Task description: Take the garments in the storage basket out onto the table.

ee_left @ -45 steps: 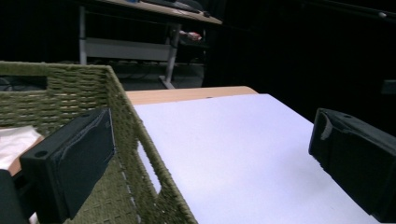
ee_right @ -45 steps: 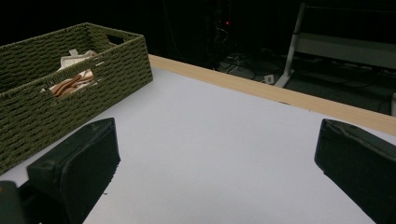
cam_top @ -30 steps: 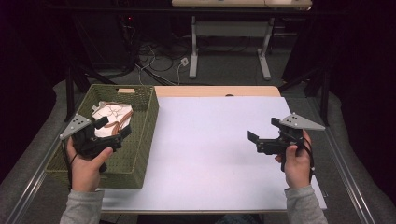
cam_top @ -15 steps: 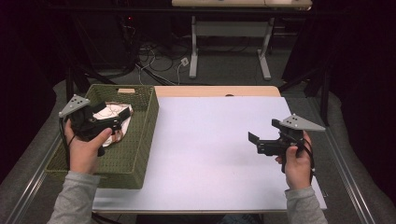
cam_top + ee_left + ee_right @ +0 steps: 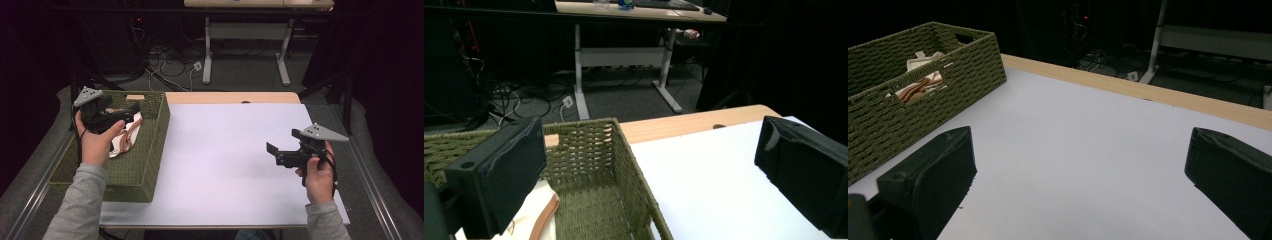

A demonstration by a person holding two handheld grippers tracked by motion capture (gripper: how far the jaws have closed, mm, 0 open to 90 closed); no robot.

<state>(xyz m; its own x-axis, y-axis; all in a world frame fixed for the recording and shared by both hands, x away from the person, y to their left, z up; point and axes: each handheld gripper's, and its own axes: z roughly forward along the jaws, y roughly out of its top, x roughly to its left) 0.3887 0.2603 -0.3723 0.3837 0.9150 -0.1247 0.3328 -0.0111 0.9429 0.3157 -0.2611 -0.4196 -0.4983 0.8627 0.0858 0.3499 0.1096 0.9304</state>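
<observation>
While my left hand-held gripper [image 5: 131, 109] has risen over the green woven basket [image 5: 150, 165], jaws released and empty, the cream cloth bag with tan straps [image 5: 125, 141] lies inside it. I judge the pick unstarted; my right hand-held gripper [image 5: 272, 152] waits released, well apart from the basket.

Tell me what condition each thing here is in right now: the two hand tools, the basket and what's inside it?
Left gripper: open, held above the basket, nothing between its jaws.
Right gripper: open, empty, held over the table.
Basket: upright at the table's left edge, no lid.
Cloth: lying crumpled inside the basket, not gripped.
Table: white top, bare between basket and right gripper.
</observation>
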